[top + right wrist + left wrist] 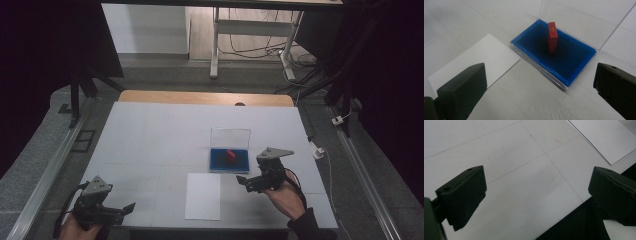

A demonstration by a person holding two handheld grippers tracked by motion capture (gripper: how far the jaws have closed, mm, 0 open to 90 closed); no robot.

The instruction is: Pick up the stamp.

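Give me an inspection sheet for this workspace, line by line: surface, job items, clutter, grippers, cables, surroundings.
Surface: white table, faint grid lines, wooden strip at far edge.
Job's things: blue case with clear lid up; red block standing upright inside; white sheet lying flat near the case, apart from it.
Clutter: nothing seen.
Grippers: left gripper open, empty, at near left corner; right gripper open, empty, aimed at the case.
Cables: one trails from each gripper; more on the floor beyond.
Surroundings: dark curtains, white desk frame behind.
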